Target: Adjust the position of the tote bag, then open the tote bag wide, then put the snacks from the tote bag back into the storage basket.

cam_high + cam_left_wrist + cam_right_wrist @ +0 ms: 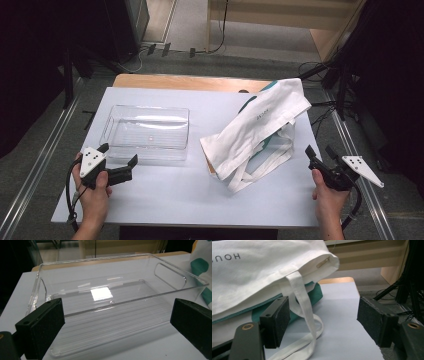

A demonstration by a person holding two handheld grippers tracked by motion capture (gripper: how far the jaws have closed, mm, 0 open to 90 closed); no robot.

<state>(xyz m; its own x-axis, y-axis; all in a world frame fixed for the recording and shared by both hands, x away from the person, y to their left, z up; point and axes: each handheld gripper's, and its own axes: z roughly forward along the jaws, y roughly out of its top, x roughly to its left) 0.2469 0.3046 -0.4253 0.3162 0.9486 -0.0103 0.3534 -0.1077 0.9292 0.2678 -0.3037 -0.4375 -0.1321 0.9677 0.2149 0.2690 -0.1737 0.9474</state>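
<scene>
While my left gripper waits with its jaws spread wide and empty just before the near wall of the clear plastic bin, my right gripper hangs released beside the white cloth bag. That bag lies crumpled on the table, right of the bin, one strap trailing between my right jaws untouched.

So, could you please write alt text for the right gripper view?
A white cloth tote bag with teal trim lies on a pale table, one strap looping down in front. The right tool faces it with both black jaws wide apart, nothing between its pads.
</scene>
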